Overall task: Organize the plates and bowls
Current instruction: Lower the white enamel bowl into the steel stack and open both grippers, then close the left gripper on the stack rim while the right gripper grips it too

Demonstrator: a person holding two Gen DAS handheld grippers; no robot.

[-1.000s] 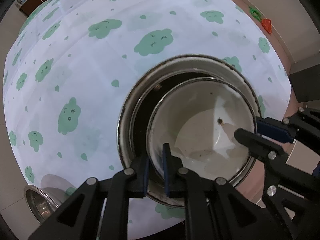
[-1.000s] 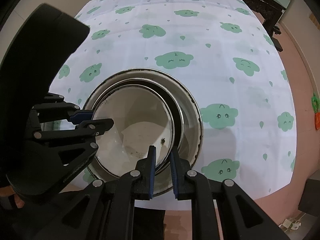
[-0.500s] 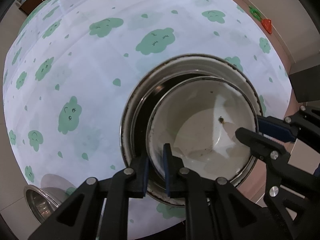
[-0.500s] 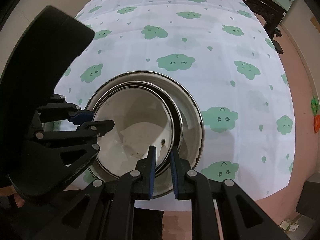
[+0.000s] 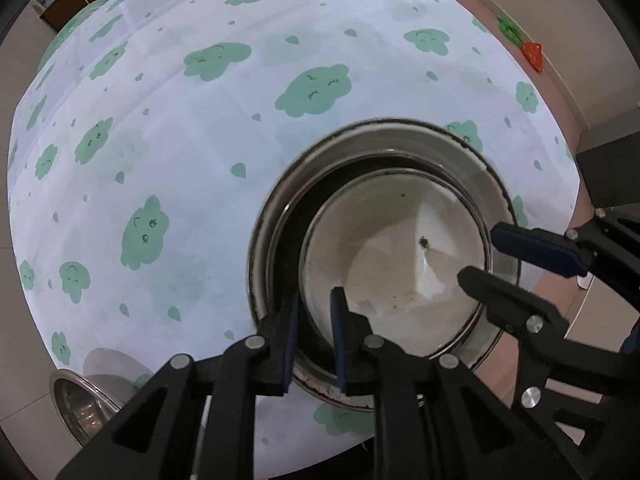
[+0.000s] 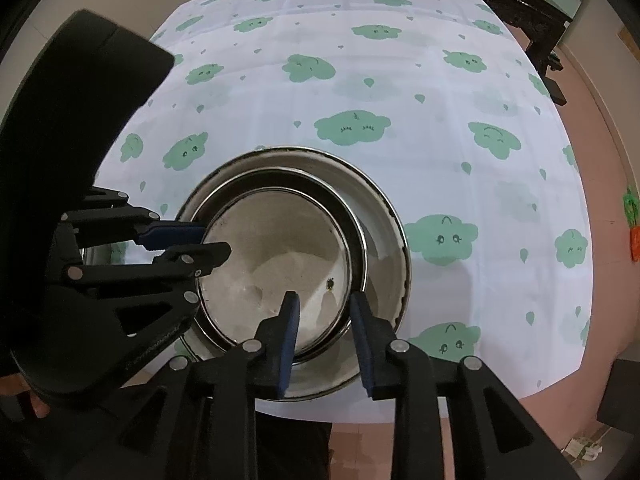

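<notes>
A stack of steel bowls stands near the table's front edge. The wide outer bowl (image 5: pixel 276 216) (image 6: pixel 394 248) holds a smaller inner bowl (image 5: pixel 384 248) (image 6: pixel 280 240) with a pale inside and a dark speck. My left gripper (image 5: pixel 316 308) (image 6: pixel 212 242) straddles the inner bowl's left rim, and its jaws are opening, with a small gap at the rim. My right gripper (image 6: pixel 325 304) (image 5: pixel 486 256) straddles the opposite rim. Its jaws are opening wider and the pads stand clear of the rim. Both point down.
A white tablecloth (image 5: pixel 192 152) (image 6: pixel 460 92) with green clouds covers the table. Another steel bowl (image 5: pixel 80 396) sits at the table's near left corner. Dark furniture (image 6: pixel 532 8) stands beyond the far edge. A dark box (image 5: pixel 612 168) is on the floor to the right.
The right gripper's jaws have spread apart from the inner bowl's rim. The left jaws have widened slightly. Neither hand has moved.
</notes>
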